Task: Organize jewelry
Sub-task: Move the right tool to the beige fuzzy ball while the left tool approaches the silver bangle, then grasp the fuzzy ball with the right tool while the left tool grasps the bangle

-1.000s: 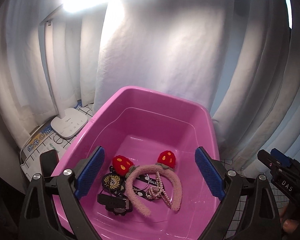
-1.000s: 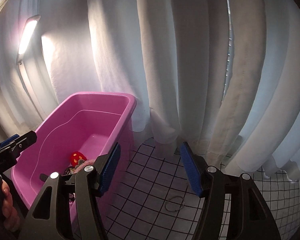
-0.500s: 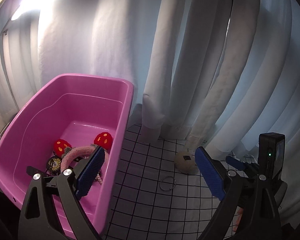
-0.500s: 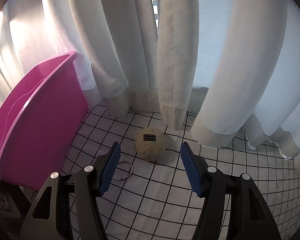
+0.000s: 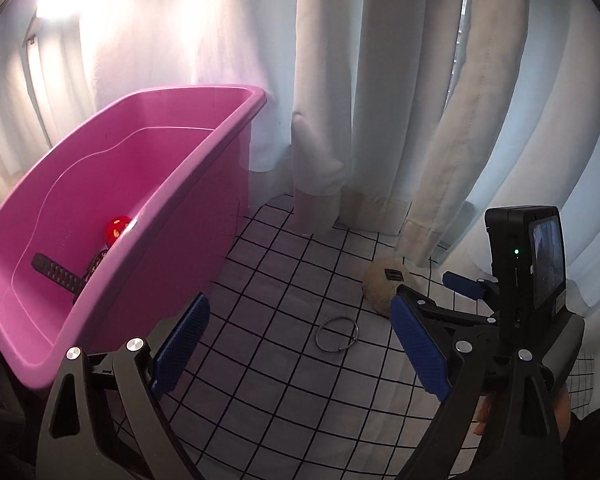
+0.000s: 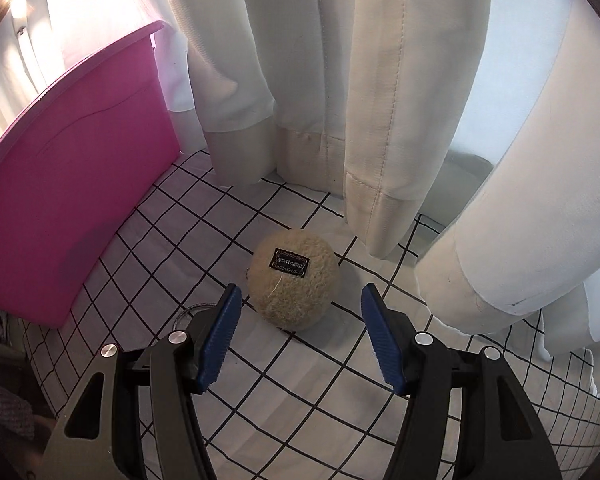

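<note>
One pink tub [image 5: 228, 128] stands on the checked cloth [image 5: 284, 360]. One metal ring [image 5: 337, 334] and one fuzzy beige ball [image 6: 294, 282] lie outside it. Inside the tub show one red strawberry piece [image 5: 115, 230] and one black strap [image 5: 58, 274]. Two tongs are in view, the left tongs [image 5: 300, 348] and the right tongs [image 6: 300, 340].

Pink bin [image 5: 204, 184]: smooth plastic, slight gloss along the rim. Ring [image 5: 337, 335]: thin shiny metal. Beige ball [image 6: 294, 278]: fuzzy, matt pile with a black woven label. Tablecloth [image 6: 236, 216]: matt white cloth, black grid. Curtains [image 6: 380, 80]: matt white fabric, stitched hems. Gripper pads [image 6: 220, 336]: ribbed blue.
</note>
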